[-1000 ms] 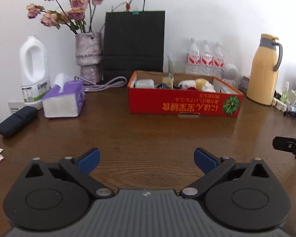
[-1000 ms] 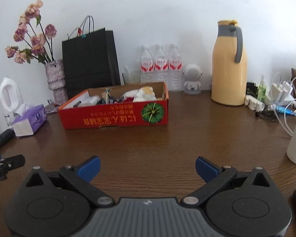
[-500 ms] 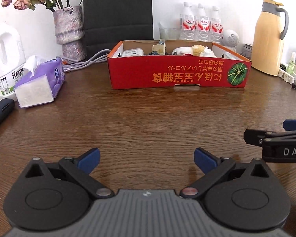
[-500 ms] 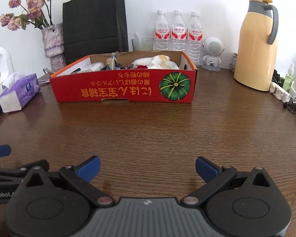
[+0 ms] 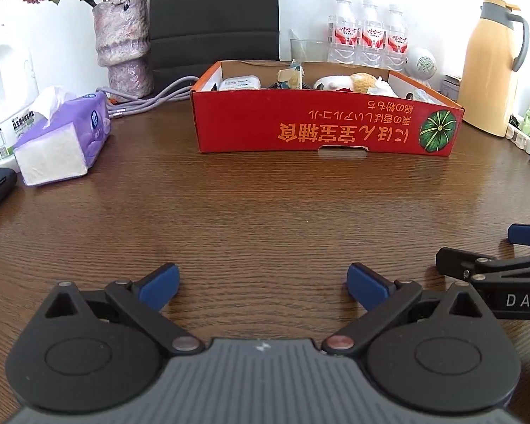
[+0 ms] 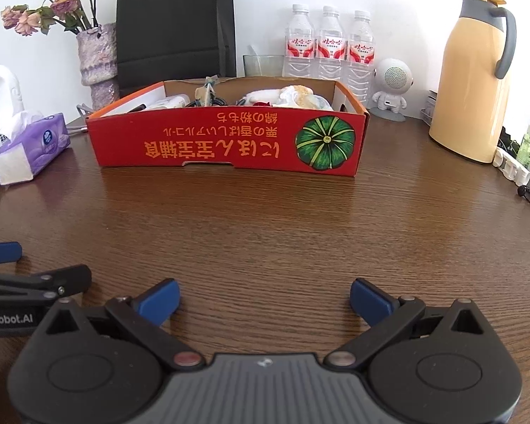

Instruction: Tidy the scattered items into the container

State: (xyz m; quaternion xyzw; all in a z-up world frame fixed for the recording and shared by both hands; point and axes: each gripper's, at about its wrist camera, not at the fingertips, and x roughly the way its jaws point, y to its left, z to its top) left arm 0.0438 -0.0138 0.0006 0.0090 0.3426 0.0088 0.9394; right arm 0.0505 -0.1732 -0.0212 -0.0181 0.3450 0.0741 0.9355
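Observation:
A red cardboard box [image 5: 328,127] [image 6: 226,141] with a green pumpkin print stands at the back of the brown table and holds several small items, among them a white case [image 5: 238,83] and a plush toy [image 5: 357,81]. My left gripper [image 5: 263,282] is open over bare wood, well in front of the box, with nothing between its blue pads. My right gripper [image 6: 265,298] is open too, empty, just to the right of the left one. Each one shows at the edge of the other's view.
A purple tissue pack [image 5: 63,141], a white jug [image 5: 3,95] and a vase of dried roses [image 5: 123,53] stand at the left. A black paper bag [image 6: 175,24], water bottles [image 6: 328,46], a small white robot figure [image 6: 392,88] and a yellow thermos [image 6: 477,70] line the back.
Both grippers have moved forward and lower toward the box, which now looks larger. They have drawn closer together. Both stay open and empty.

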